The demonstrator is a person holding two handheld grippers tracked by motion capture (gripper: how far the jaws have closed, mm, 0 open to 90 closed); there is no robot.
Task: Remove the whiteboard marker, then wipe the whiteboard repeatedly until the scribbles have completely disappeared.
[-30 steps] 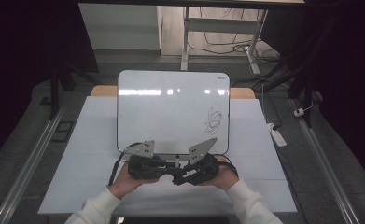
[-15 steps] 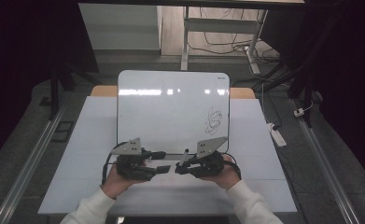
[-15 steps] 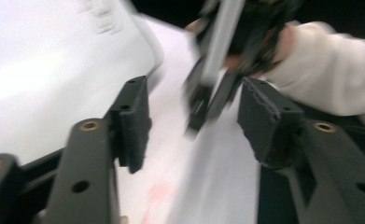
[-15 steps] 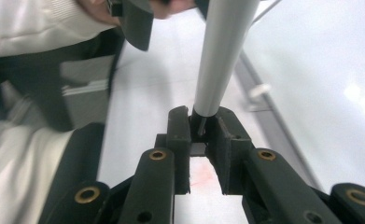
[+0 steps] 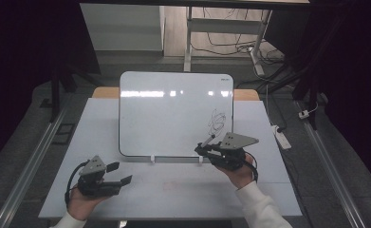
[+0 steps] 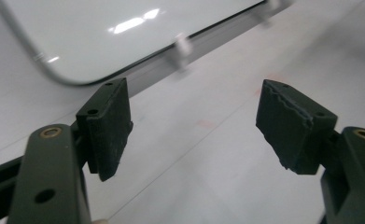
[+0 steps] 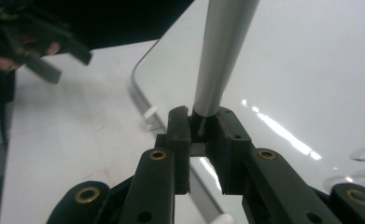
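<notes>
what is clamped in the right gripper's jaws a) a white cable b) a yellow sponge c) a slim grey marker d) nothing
c: the right gripper has its jaws shut on a slim grey marker pointing at the white rounded-corner whiteboard.

Dark surroundings, glare streaks on the whiteboard [image 5: 173, 111], blurred close views.

Clearance around the whiteboard [image 5: 169, 114]
Bare table [image 5: 173, 183] lies in front of it; its raised lower edge and two clips [image 5: 152, 158] block low passage.
</notes>
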